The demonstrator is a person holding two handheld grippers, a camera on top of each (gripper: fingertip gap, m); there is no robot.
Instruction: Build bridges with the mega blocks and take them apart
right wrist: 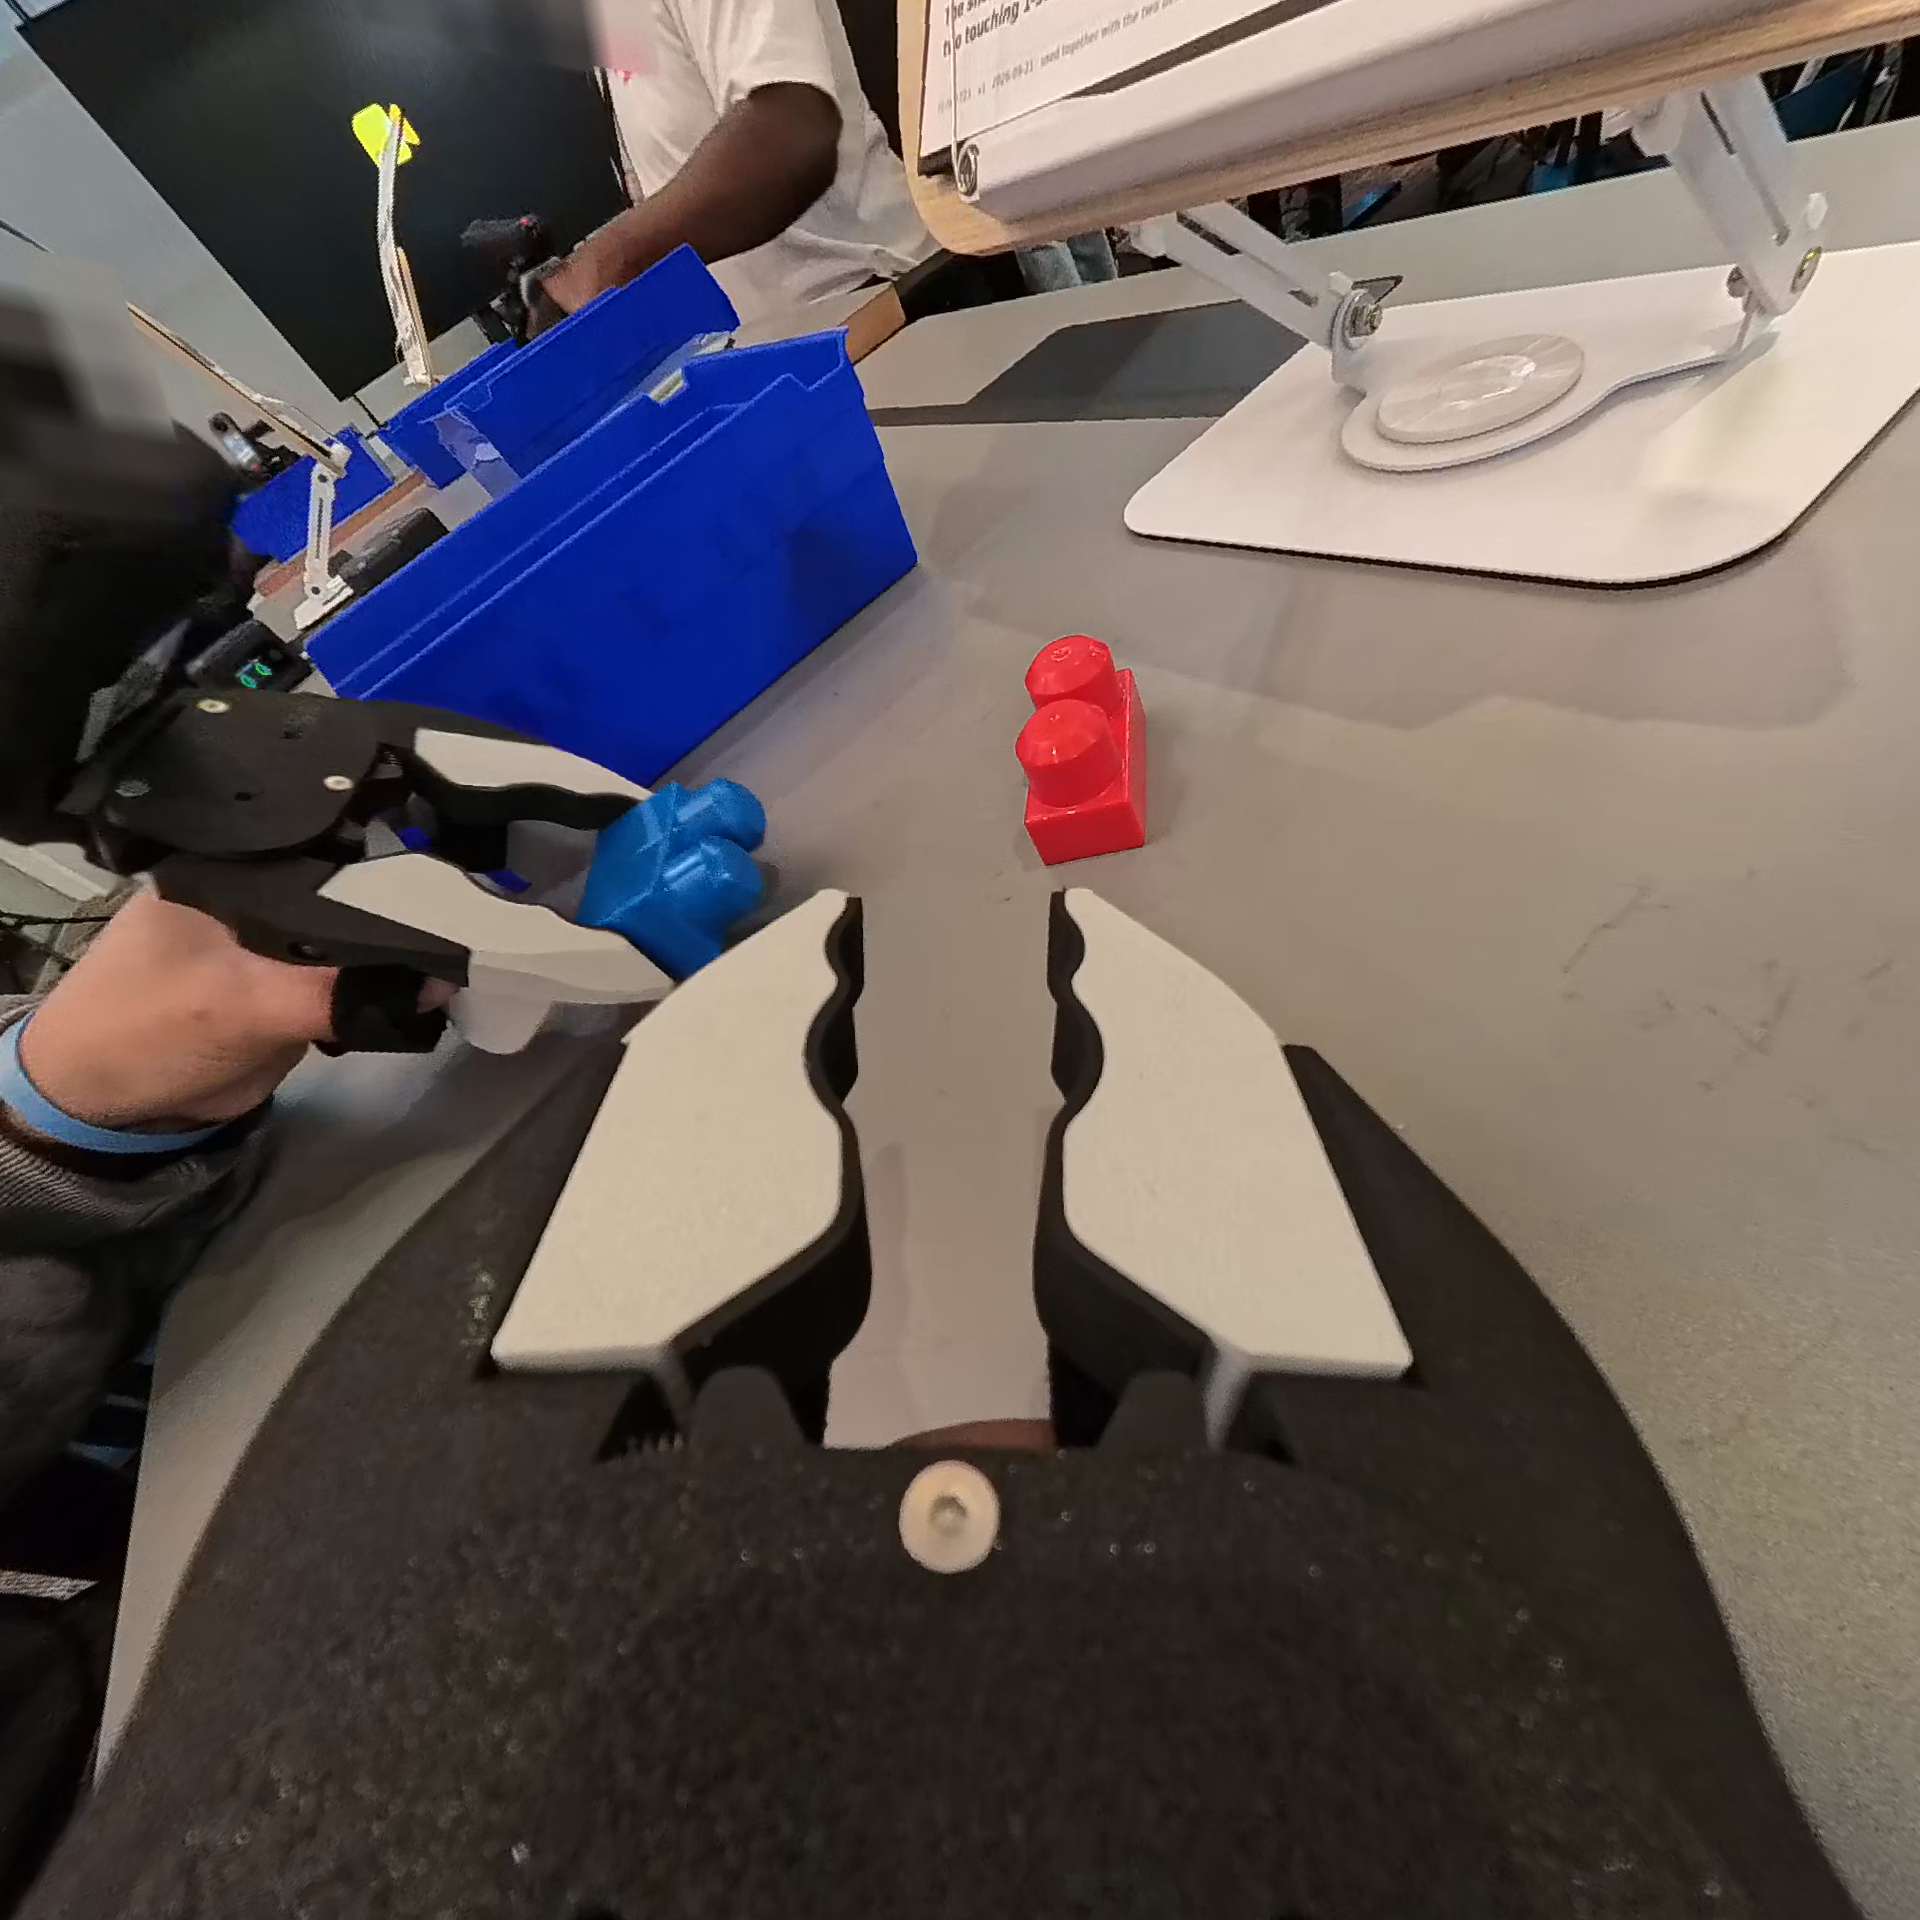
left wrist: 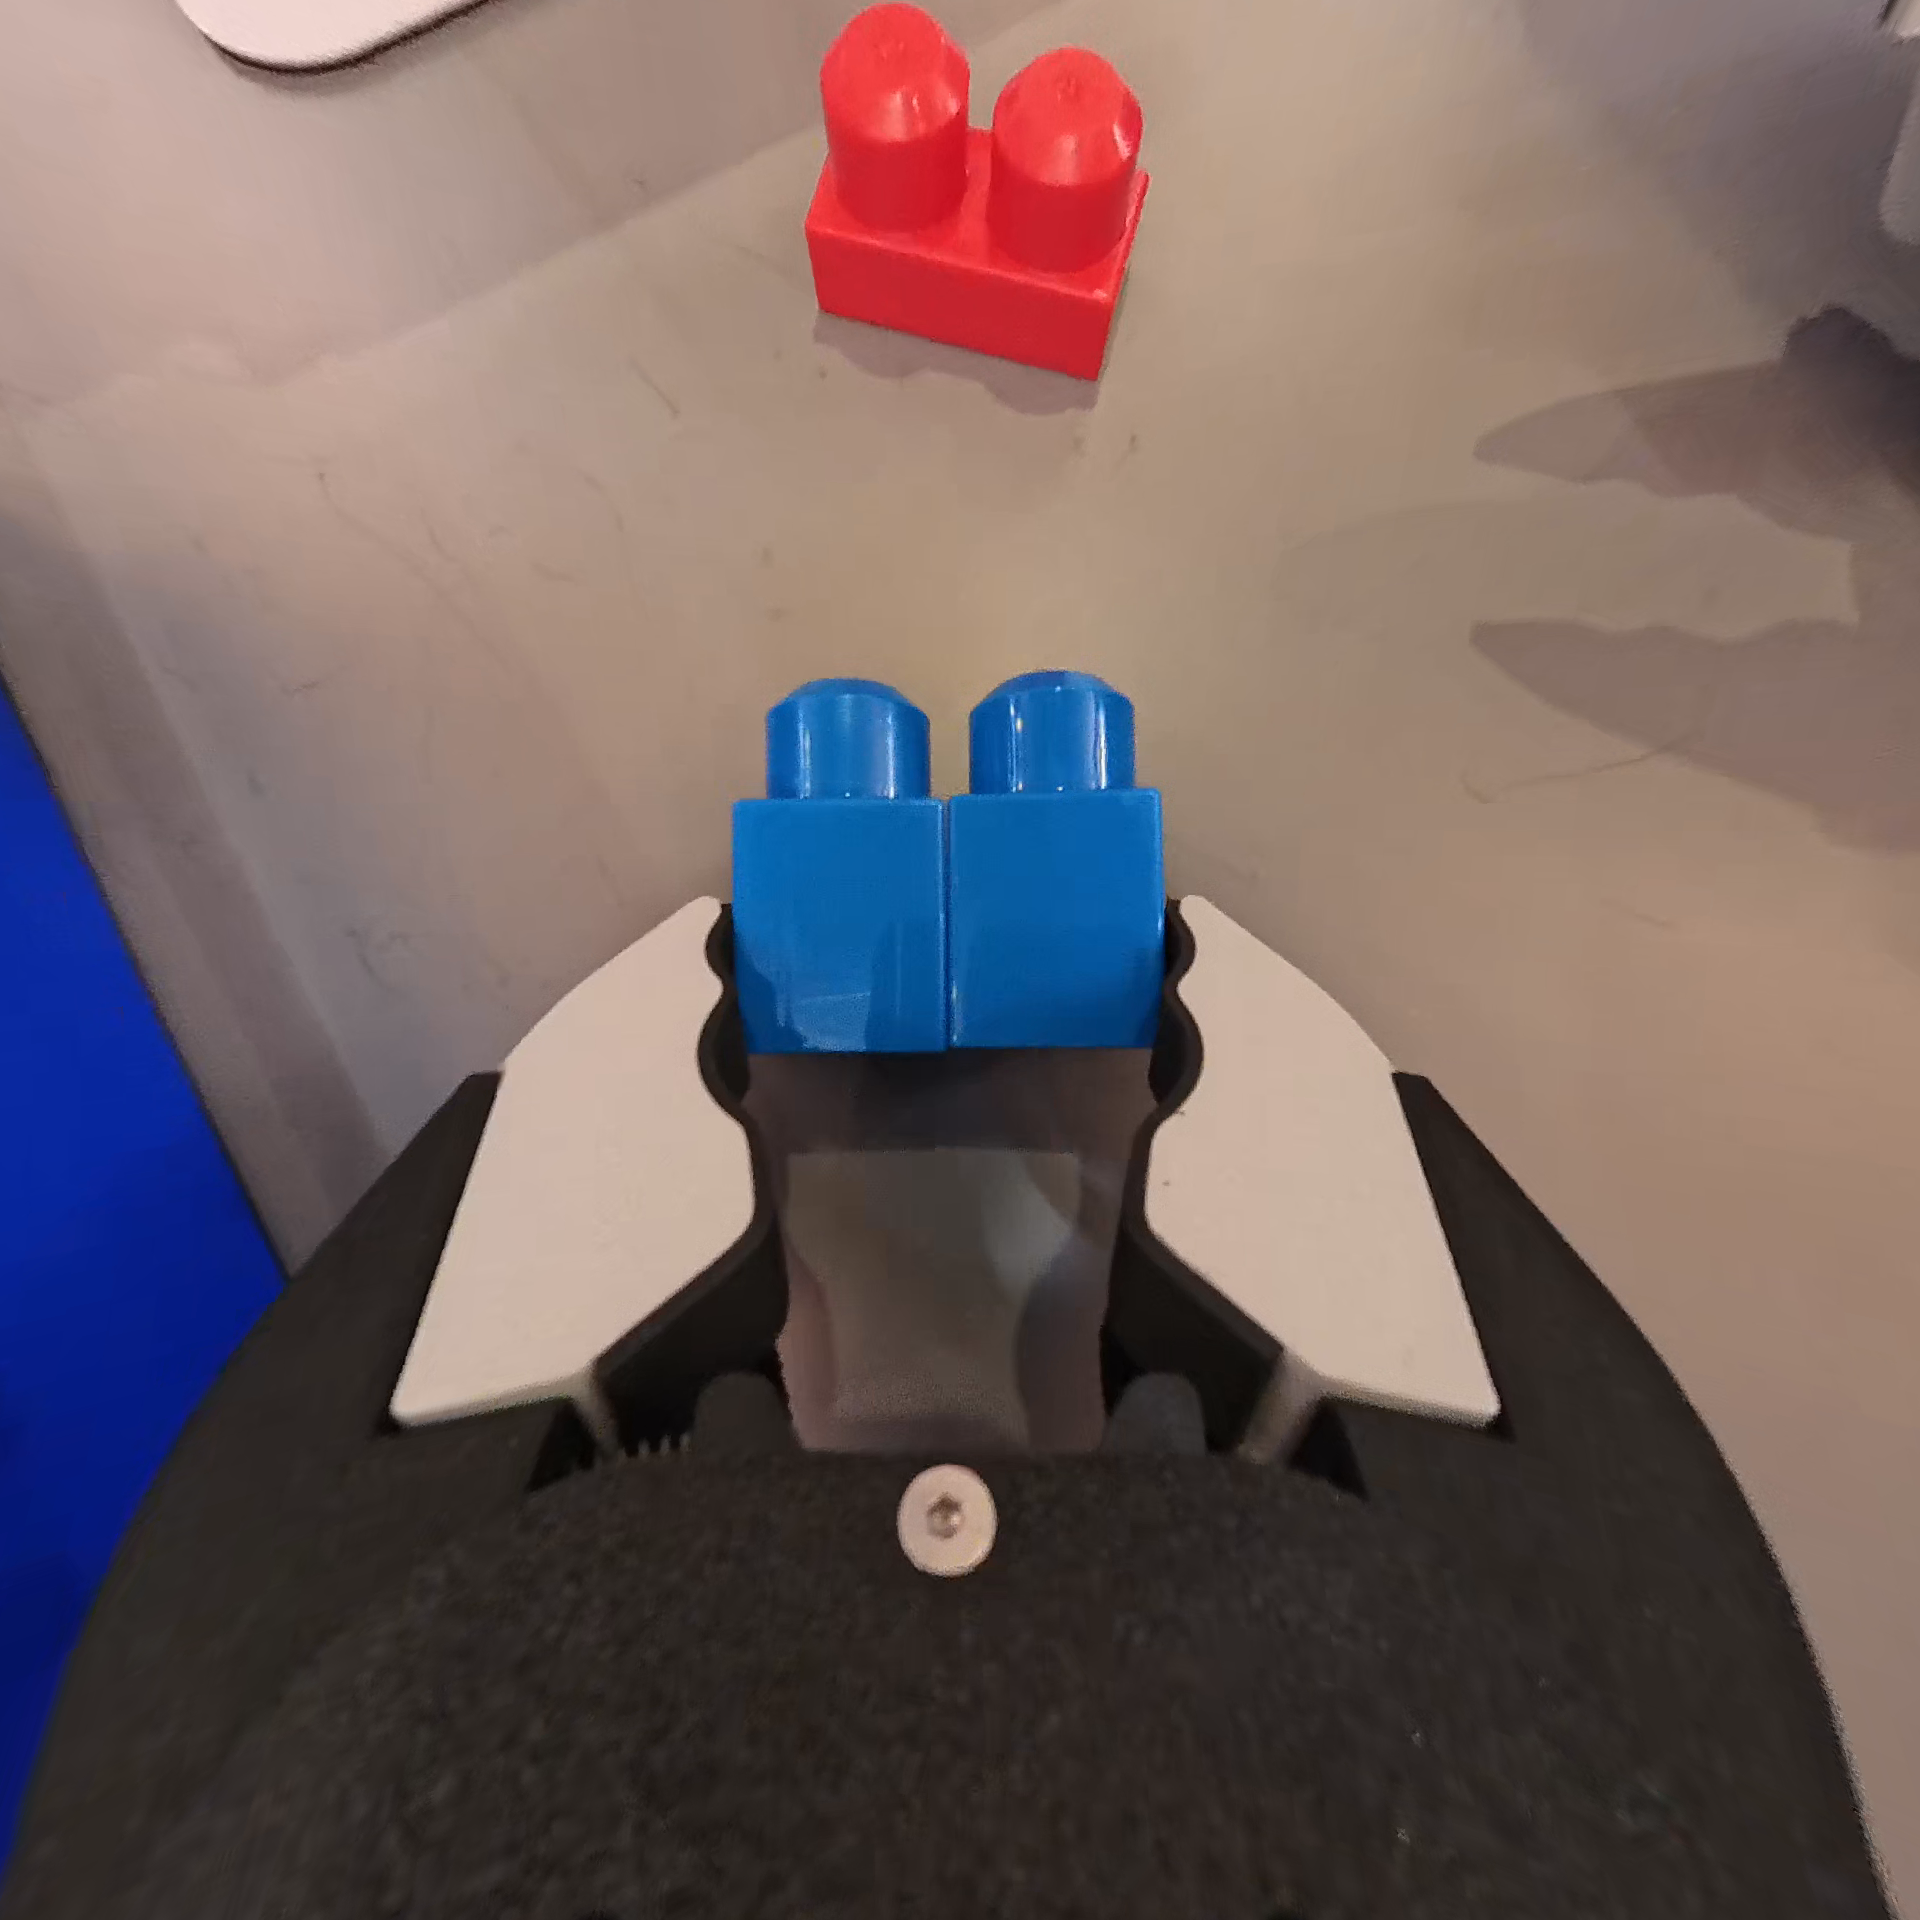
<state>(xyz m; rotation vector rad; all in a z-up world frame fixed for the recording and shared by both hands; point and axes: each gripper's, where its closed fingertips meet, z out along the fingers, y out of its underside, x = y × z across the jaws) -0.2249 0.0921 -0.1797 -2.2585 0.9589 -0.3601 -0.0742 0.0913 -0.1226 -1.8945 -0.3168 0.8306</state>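
Left tongs (left wrist: pixel 948 977) clamp blue blocks (left wrist: pixel 945 920) before red block (left wrist: pixel 971 234).

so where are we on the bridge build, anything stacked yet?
Nothing is stacked yet. In hand: the left gripper is shut on two blue blocks side by side, studs pointing away from it toward the red block. The red block sits alone on the grey table, studs up. The right gripper is open and holds nothing. Left: all joining, then the take-apart.
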